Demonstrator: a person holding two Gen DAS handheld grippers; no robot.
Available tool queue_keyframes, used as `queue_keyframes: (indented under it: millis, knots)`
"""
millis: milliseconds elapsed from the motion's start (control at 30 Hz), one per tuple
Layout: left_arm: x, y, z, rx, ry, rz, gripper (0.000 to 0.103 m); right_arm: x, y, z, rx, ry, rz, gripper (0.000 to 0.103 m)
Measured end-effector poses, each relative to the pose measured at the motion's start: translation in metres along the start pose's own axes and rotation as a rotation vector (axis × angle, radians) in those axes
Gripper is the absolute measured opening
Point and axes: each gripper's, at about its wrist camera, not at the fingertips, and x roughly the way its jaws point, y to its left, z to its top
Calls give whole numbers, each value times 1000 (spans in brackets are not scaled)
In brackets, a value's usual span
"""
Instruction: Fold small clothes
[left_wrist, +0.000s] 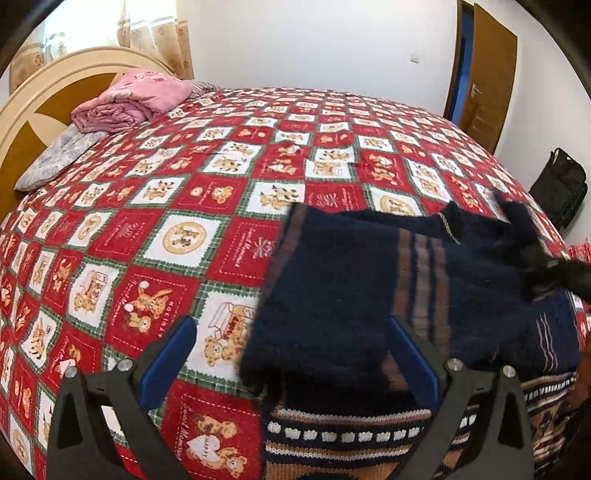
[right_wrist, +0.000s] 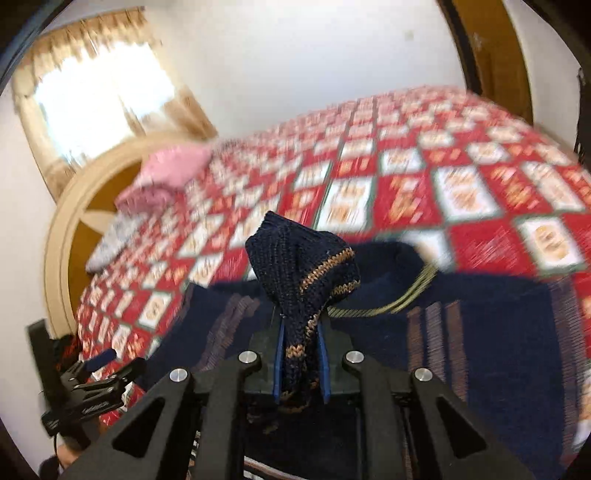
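From the left wrist, my left gripper (left_wrist: 291, 354) stands wide, empty, over the navy sweater (left_wrist: 343, 280) on the bed (left_wrist: 155, 206). From the right wrist, my right gripper (right_wrist: 300, 363) pinches its cuff (right_wrist: 301, 266); I should carry it across evenly, keeping the fold flat.

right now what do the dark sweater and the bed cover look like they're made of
The sweater looks like knitted wool or acrylic yarn, matte and fuzzy: stitch rows show on the bunched part clamped in the right gripper. The bed cover looks like printed woven cotton or a blend, flat and matte, with crisp bear pictures; the fibre can't be confirmed.
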Motion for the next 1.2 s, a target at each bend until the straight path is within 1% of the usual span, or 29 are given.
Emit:
queue_keyframes:
  millis: [33,133,200,233,267,300,333,400,433,467,500,600,667,700,733,800,867,900,933,967,1000,1033,1133,1167,1200]
  knots:
    - [-1,0,1,-1,-6,0,103,-19,-9,0,-8,-47,2,15]
    - [-4,-1,2,-5,-21,-6,103,-44,-37,-15,-21,-99,-23,16]
    - [-2,-6,1,4,-21,-15,103,-45,-64,-33,43,-64,-48,18]
    - [0,-9,0,10,-16,-18,103,-43,-85,-47,126,-19,-81,20]
    - [3,-15,-1,25,-4,-21,103,-42,-98,-56,180,11,-105,20]
    - [6,-19,-2,36,6,-22,103,-43,-113,-69,238,46,-147,20]
    - [8,-24,-4,49,14,-21,103,-46,-120,-76,263,58,-166,22]
    - [10,-36,-8,90,19,-12,103,-60,-130,-88,310,45,-135,24]
    - [9,-39,-8,103,19,-6,103,-70,-132,-90,327,46,-137,30]
    - [10,-43,-9,119,21,2,103,-76,-131,-90,331,42,-144,32]
    - [11,-46,-10,129,26,9,103,-87,-130,-89,324,19,-173,34]
    - [14,-47,-9,120,32,6,103,-103,-125,-77,257,-33,-237,35]
    - [15,-47,-8,111,37,2,103,-105,-127,-67,247,-36,-263,43]
    - [14,-49,-9,113,38,3,103,-103,-128,-63,255,-35,-262,54]
    - [13,-50,-10,117,36,5,103,-103,-132,-61,257,-31,-256,62]
    - [11,-55,-11,138,27,14,103,-92,-133,-54,231,-9,-243,64]
    - [10,-61,-11,159,25,27,103,-73,-130,-51,174,18,-253,64]
    - [10,-63,-10,165,27,26,103,-68,-128,-52,142,33,-251,56]
    - [11,-64,-9,167,28,23,103,-56,-124,-52,106,58,-270,24]
    - [10,-66,-9,170,28,16,103,-42,-119,-51,62,108,-323,13]
    - [8,-68,-9,176,26,11,103,-38,-118,-50,48,125,-346,12]
    - [6,-69,-10,184,22,8,103,-38,-117,-49,38,117,-365,12]
    - [4,-71,-12,203,9,24,103,-43,-115,-40,8,25,-457,12]
    - [5,-70,-12,199,7,29,103,-43,-116,-38,-1,-1,-471,12]
    - [5,-70,-12,190,11,27,103,-37,-120,-37,-2,2,-471,12]
